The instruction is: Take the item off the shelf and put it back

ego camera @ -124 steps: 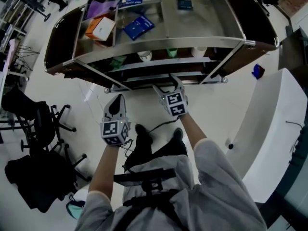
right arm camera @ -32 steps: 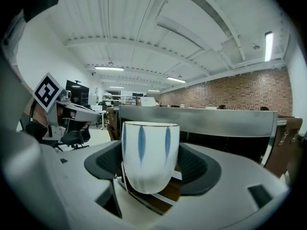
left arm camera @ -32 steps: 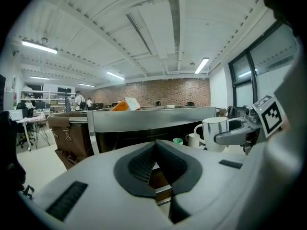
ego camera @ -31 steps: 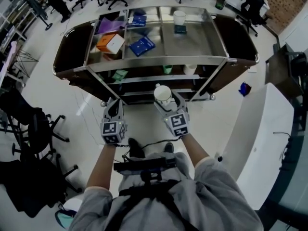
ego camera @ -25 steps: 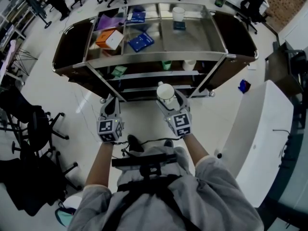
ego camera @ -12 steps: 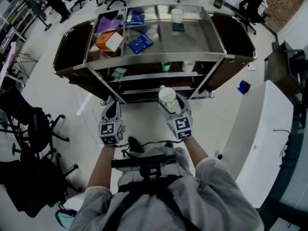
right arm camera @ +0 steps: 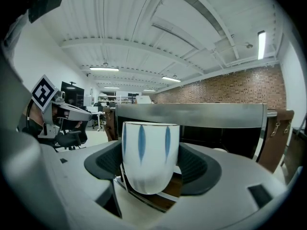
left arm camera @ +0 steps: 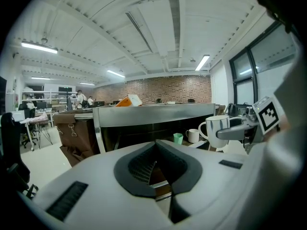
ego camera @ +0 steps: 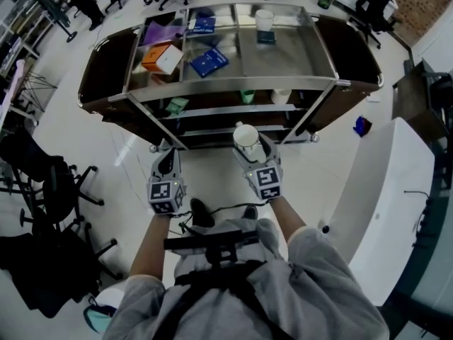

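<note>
The right gripper [ego camera: 250, 148] grasps an upright white mug [right arm camera: 149, 155], shelf [right arm camera: 192, 114] ahead of its jaws — carry it in level, release once seated; left gripper [left arm camera: 154, 164] clenched, empty.

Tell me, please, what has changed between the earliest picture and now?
The right gripper drew back out of the cart and now grips a white mug with blue marks, upright in front of the cart. The left gripper stayed empty beside it; the things on the top shelf did not move.
</note>
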